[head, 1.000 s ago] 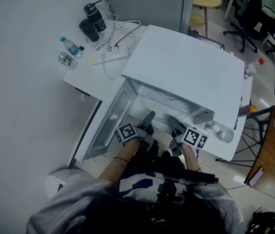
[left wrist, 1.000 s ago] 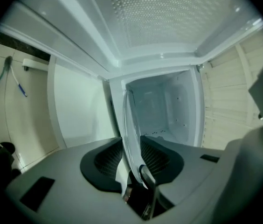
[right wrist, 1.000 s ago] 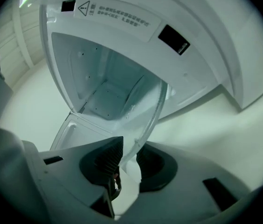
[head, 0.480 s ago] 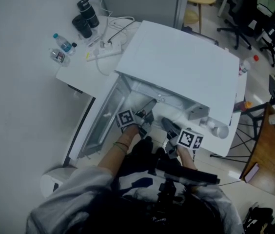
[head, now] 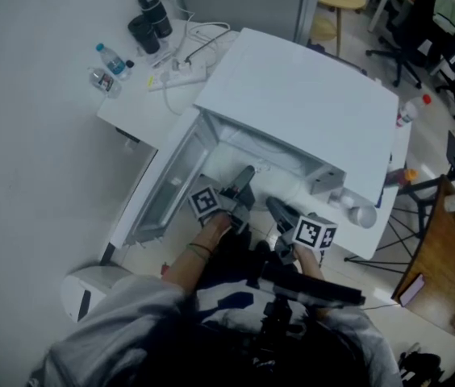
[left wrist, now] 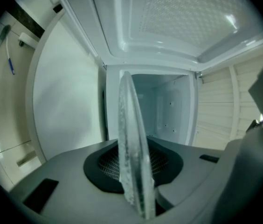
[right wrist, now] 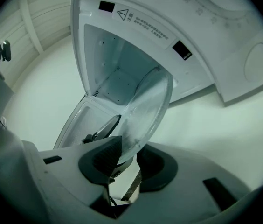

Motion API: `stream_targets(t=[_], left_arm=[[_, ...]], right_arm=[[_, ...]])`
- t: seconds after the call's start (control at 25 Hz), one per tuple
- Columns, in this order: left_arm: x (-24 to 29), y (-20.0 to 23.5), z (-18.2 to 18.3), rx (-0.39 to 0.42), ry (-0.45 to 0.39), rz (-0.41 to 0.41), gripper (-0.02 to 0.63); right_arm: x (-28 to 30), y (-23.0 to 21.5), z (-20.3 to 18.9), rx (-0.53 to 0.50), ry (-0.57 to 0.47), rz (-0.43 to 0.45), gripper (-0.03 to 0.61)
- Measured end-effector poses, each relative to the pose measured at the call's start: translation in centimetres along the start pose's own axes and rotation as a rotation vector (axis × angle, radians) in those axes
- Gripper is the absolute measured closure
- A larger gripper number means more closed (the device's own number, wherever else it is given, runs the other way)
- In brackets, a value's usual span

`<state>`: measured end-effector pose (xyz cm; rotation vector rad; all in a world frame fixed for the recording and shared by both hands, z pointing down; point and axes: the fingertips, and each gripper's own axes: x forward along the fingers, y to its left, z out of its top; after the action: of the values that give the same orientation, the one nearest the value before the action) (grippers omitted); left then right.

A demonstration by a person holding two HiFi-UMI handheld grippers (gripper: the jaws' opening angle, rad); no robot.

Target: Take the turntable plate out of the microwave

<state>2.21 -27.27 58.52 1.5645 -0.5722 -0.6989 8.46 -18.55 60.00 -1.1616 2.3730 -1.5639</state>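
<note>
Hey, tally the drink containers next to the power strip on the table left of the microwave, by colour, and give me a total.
Black: 2 (lidded flask, cup)
Clear: 2 (blue-capped bottle, smaller bottle)
Total: 4

Left gripper (head: 244,182) jaws just closing, right gripper (head: 279,208) jaws opening, plate (right wrist: 146,107) between.

A warning triangle sign (right wrist: 122,14) on the microwave (right wrist: 236,36) frame; print (right wrist: 150,28) beside it too small to read
</note>
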Motion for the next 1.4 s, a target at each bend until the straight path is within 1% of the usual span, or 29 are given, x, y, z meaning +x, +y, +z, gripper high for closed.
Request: stream_targets(t=[0.08,0.28,0.4,0.6,0.68,0.76,0.92,1.04,1.2,1.28,1.4], left_arm=[[-0.6,-0.4,-0.2,0.023,-0.019,0.002,0.534],[-2.4,-2.7,-0.7,0.033,-0.096,-0.047,0.546],[-3.7,-3.8,-1.4,0.053,-0.135,-0.066,0.549],[-5.5,-6.3,-2.7,0.108,-0.163,-0.086,0.555],[-6.1,-7.1,-3.0,0.141,-0.158,-0.088,0.555],[-6.6,-7.9,-3.3,0.158,-0.153,-0.096,0.555],[-7.4,-9.4,-3.5,0.16,-0.153,-0.11,0.555],[-8.0,-9.9,-3.5,0.159,-0.139,-0.121,0.555],[-8.8,-10.8,-3.6,0.163,-0.09,-0.14,0.555],[-9.3,-11.2,-3.7,0.162,-0.06,-0.142,0.555],[-10.7,-12.0,-3.9,0.163,-0.01,-0.156,0.555]], right_arm=[[-0.5,0.5,-0.2,-0.012,0.008,0.02,0.48],[-1.7,2.3,-0.5,-0.096,0.028,0.08,0.48],[-2.8,3.5,-1.0,-0.135,0.039,0.117,0.48],[-4.5,5.3,-2.1,-0.167,0.043,0.185,0.479],[-5.0,5.8,-2.5,-0.182,0.039,0.209,0.48],[-5.4,6.5,-2.8,-0.187,0.035,0.222,0.479],[-6.0,8.4,-3.1,-0.191,0.032,0.23,0.479],[-6.1,9.1,-3.5,-0.224,0.017,0.212,0.479],[-6.1,9.9,-4.8,-0.191,-0.034,0.219,0.476],[-6.2,10.6,-5.5,-0.173,-0.068,0.209,0.475],[-6.4,11.9,-6.9,-0.174,-0.115,0.188,0.472]])
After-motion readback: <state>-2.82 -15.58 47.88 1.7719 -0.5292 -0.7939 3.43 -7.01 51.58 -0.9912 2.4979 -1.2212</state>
